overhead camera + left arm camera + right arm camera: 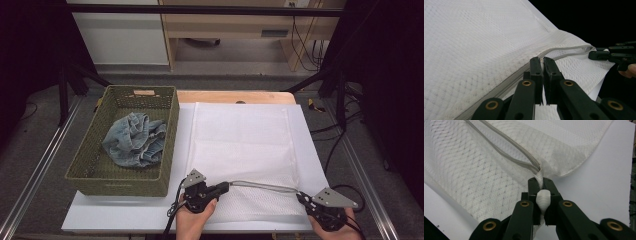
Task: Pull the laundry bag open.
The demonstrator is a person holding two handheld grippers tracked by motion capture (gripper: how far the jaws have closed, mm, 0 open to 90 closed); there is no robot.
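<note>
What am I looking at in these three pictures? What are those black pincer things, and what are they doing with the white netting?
A person holds a two-jawed tool in each hand. The high view looks down on the table; the other two cameras ride on the tools. The left hand-held gripper and right hand-held gripper are both shut on the near, zippered edge of a white mesh bag, which lies on a white sheet. The zipper appears open. Beside it, a green woven basket holds crumpled denim.

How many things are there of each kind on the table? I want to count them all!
Mesh bags, white, zippered: 1
Woven baskets, green: 1
Denim clothes, crumpled in the basket: 1
Grippers, black, both shut on the bag's near edge: 2, the left gripper and the right gripper
Total: 5
</note>
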